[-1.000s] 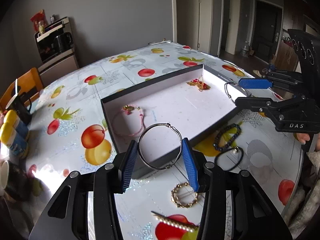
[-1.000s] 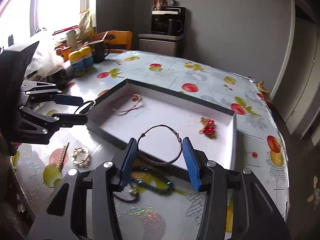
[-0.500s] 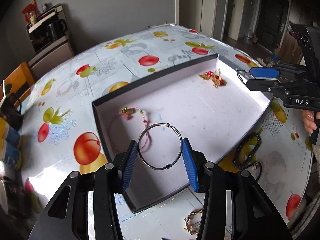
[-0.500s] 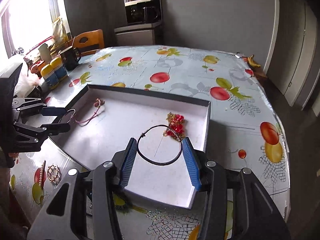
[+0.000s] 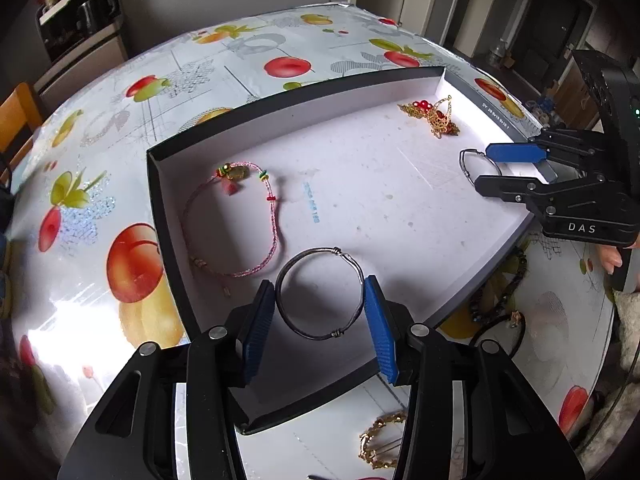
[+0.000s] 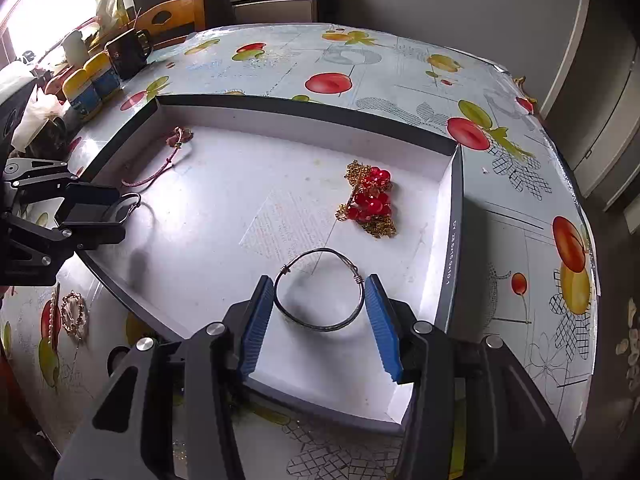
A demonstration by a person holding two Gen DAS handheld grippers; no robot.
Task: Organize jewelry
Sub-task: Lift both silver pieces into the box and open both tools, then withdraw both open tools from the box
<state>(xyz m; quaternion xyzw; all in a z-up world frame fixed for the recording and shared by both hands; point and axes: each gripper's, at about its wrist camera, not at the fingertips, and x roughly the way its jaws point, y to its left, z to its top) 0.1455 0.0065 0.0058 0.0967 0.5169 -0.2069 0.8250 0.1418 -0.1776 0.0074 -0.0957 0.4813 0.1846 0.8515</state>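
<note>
A shallow white box with dark walls (image 5: 160, 216) (image 6: 452, 216) lies on the table. My left gripper (image 5: 320, 308) is shut on a silver wire bangle (image 5: 304, 330), low over the box's near-left part; it also shows in the right wrist view (image 6: 100, 216). My right gripper (image 6: 320, 304) is shut on a second dark wire bangle (image 6: 320, 326), low over the box's right end; it also shows in the left wrist view (image 5: 486, 168). In the box lie a pink cord bracelet (image 5: 272, 216) (image 6: 160, 172) and a gold chain with red beads (image 5: 436, 116) (image 6: 370, 200).
Outside the box on the fruit-print tablecloth lie a gold bracelet (image 5: 380, 440) (image 6: 74, 314), a pearl hair clip (image 6: 54, 312) and dark bead bracelets (image 5: 496, 304). Bottles (image 6: 92, 84) and a black mug (image 6: 128, 54) stand at the far left edge, by a wooden chair (image 6: 172, 16).
Both grippers have moved forward from the table beside the box to over its inside and have come down closer to its floor, each still holding its bangle.
</note>
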